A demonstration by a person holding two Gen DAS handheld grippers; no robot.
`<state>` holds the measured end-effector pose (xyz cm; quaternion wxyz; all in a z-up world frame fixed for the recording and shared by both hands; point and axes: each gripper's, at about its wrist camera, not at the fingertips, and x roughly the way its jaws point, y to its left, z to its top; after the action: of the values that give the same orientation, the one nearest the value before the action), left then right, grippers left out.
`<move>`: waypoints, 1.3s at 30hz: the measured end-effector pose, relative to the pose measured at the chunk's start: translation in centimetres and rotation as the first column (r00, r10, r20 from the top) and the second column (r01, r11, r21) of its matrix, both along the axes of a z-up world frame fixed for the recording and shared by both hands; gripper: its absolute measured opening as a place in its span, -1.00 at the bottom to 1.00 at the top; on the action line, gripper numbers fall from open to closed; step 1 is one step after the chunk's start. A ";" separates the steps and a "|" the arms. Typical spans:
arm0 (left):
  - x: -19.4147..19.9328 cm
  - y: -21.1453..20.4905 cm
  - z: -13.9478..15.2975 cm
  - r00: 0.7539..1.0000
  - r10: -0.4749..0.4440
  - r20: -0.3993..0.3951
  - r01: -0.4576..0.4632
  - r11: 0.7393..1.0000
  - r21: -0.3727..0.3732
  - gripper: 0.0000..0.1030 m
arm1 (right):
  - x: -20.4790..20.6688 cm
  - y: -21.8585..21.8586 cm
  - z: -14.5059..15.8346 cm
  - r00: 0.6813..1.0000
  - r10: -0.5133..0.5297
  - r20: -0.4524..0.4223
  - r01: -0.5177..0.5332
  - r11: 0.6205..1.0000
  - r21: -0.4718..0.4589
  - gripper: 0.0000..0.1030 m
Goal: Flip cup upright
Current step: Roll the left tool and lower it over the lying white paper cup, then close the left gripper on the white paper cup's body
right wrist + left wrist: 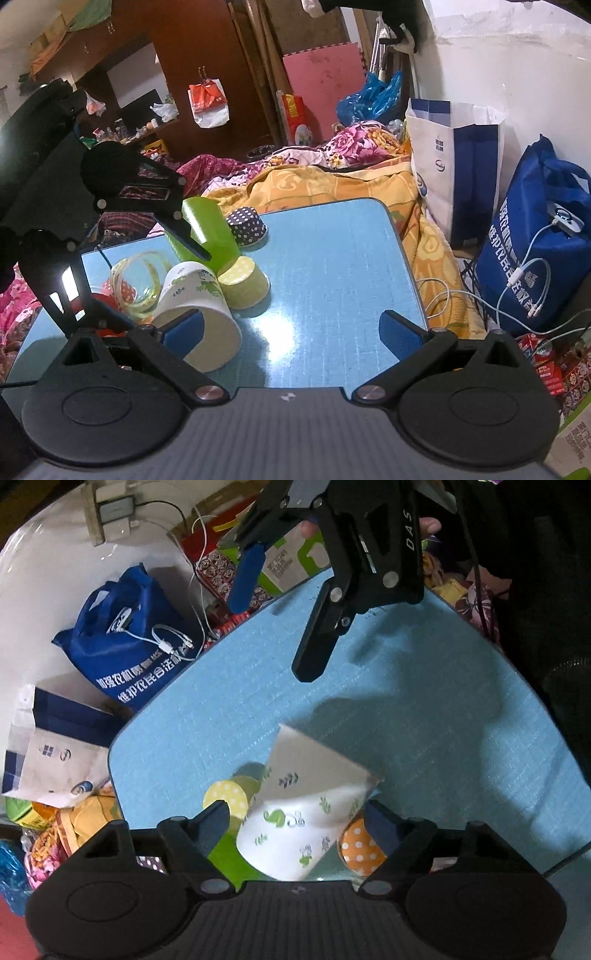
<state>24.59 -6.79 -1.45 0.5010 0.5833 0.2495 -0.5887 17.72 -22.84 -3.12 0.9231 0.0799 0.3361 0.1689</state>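
Closest in the left wrist view, the left gripper point(295, 818) has its two blue-padded fingers spread on either side of the white paper cup point(303, 812), which lies tilted on its side on the blue table point(406, 709). Whether the pads actually press the cup I cannot tell; its lower part is cut off by the gripper body. From the right wrist view the cup point(199, 306) shows its open mouth toward the camera, near the table's left edge, with the left gripper point(159, 284) reaching over it, one fingertip lost behind the rim.

The right gripper point(291, 326) hangs with jaws wide apart over bare table, holding nothing; its left pad overlaps the cup's rim in the picture, contact unclear.

Just behind the cup sit a yellow dotted cup point(245, 282), upside down, a green cup point(208, 229) and a dark dotted cup point(246, 225). A clear glass point(138, 284) lies beside them, partly hidden. An orange dotted cup point(360, 843) peeks out behind the left gripper's finger.

Beyond the table's right edge stand a blue bag point(539, 236) and a white paper bag point(454, 162).
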 end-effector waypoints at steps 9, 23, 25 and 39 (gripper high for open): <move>-1.3 -1.2 -1.4 0.999 -0.037 0.035 0.035 0.998 0.052 0.43 | -1.2 -0.5 0.0 1.000 0.018 0.011 -0.018 1.000 0.013 0.98; -1.9 -0.4 0.5 0.994 0.079 0.078 -0.076 0.996 -0.035 0.39 | -1.6 -1.0 -0.5 1.000 0.028 0.009 -0.029 0.997 0.066 0.98; -2.2 -0.3 1.0 0.990 0.109 0.094 -0.106 0.994 -0.036 0.39 | -1.5 -0.6 -0.4 0.999 0.032 0.009 -0.033 0.998 0.055 0.98; -6.5 2.1 6.7 0.800 0.591 0.103 -0.586 0.806 -0.080 0.39 | -4.0 0.3 -0.2 0.980 0.176 0.093 -0.187 0.974 0.128 0.98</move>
<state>18.06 -4.67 5.29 0.6860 0.5009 0.3739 -0.3724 13.72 -22.55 -3.28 0.9090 0.1048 0.2920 0.2783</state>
